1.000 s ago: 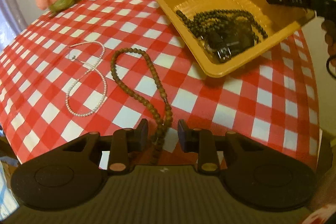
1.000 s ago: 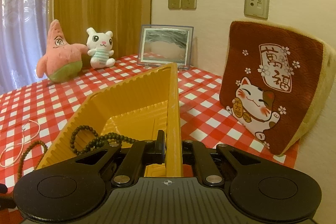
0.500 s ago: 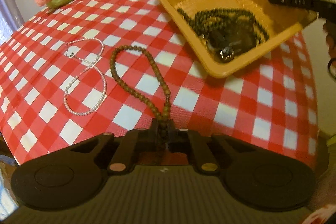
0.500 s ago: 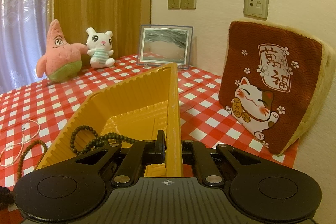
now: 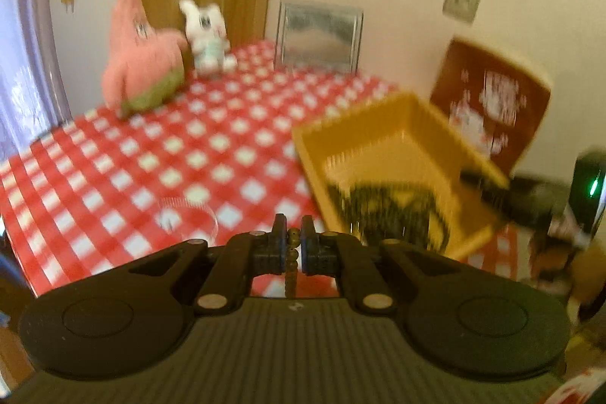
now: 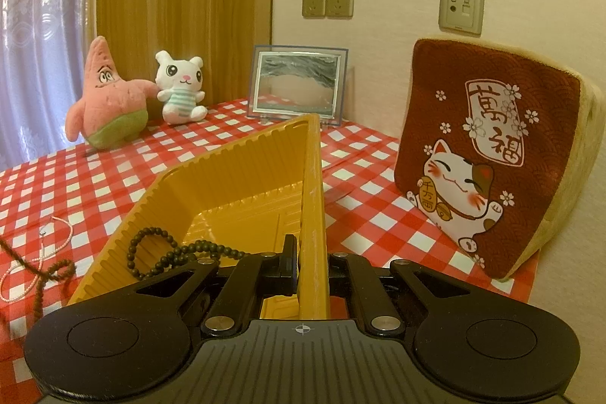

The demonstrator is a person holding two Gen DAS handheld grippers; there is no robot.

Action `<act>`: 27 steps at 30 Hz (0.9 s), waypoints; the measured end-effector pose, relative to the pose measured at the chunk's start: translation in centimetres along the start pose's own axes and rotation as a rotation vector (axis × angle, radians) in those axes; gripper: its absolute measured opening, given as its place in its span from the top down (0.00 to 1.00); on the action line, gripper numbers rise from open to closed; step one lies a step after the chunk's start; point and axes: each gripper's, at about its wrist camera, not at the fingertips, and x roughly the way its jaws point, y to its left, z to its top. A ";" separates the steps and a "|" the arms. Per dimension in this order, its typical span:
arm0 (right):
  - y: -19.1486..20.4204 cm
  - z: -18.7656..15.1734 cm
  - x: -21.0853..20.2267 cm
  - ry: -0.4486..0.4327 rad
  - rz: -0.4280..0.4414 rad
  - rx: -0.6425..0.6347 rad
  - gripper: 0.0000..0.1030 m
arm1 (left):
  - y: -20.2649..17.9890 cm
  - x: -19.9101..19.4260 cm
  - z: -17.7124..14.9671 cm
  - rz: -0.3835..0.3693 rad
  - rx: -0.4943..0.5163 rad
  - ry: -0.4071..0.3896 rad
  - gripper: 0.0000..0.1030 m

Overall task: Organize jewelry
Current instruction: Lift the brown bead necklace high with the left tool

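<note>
The left hand-held gripper (image 5: 292, 245) was clamped on the brown bead necklace (image 5: 291, 254) for carrying to the yellow tray (image 6: 242, 173), whose rim the right hand-held gripper (image 6: 308, 265) was pinching (apparently to steady it).

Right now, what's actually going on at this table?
Jewelry is being sorted into a yellow tray. The left gripper has its jaws shut on a brown bead necklace, raised near the tray. The right gripper clamps the tray's wall. A dark bead strand lies inside, and a white pearl necklace lies on the checkered tablecloth.
</note>
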 end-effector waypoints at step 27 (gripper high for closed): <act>0.5 0.8 0.3 -0.012 0.007 -0.004 0.94 | -4.8 -3.0 10.2 -0.170 0.022 -0.229 0.95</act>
